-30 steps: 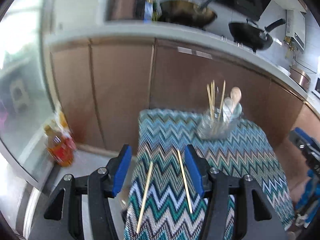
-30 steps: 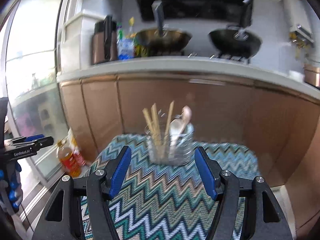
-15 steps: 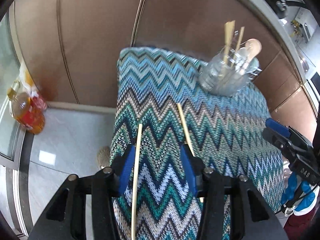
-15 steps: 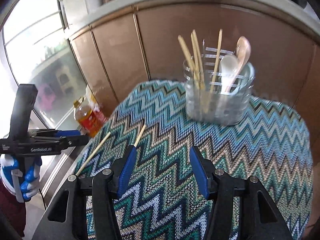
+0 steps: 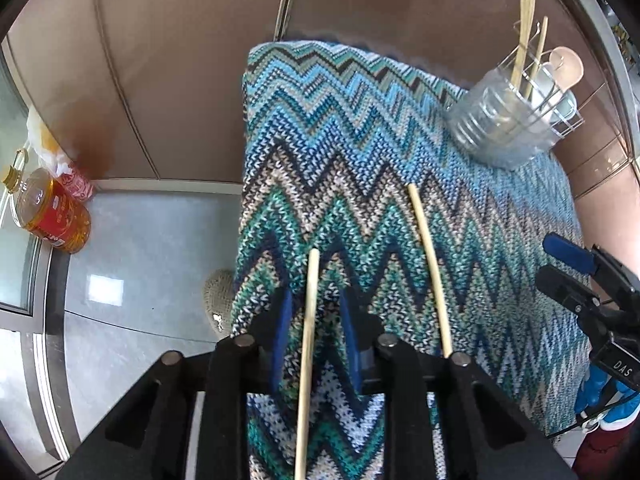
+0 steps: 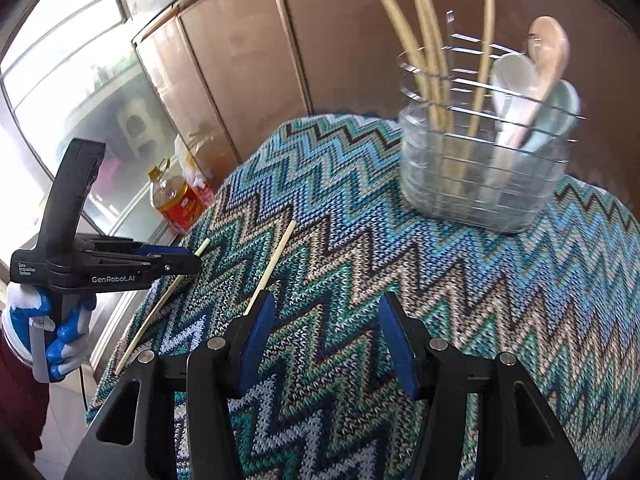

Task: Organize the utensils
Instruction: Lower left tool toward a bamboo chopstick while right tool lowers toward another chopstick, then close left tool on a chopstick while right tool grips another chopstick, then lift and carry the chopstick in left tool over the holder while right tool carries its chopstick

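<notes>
Lowered since earlier, left gripper [image 6: 188,264] (marked "GenRobot.AI") closes around chopstick [image 5: 308,344]; right gripper [image 6: 326,336] gapes empty.

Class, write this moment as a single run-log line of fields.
left tongs: closing around left chopstick | right tongs: open, empty | second chopstick: on cloth | holder: upright

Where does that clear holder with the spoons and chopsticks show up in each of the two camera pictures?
Left wrist view: the clear holder stands top right, at the far end of the zigzag cloth.
Right wrist view: the holder stands upper right, closer.
Shared landmark: the two loose chopsticks lying on the cloth.
</notes>
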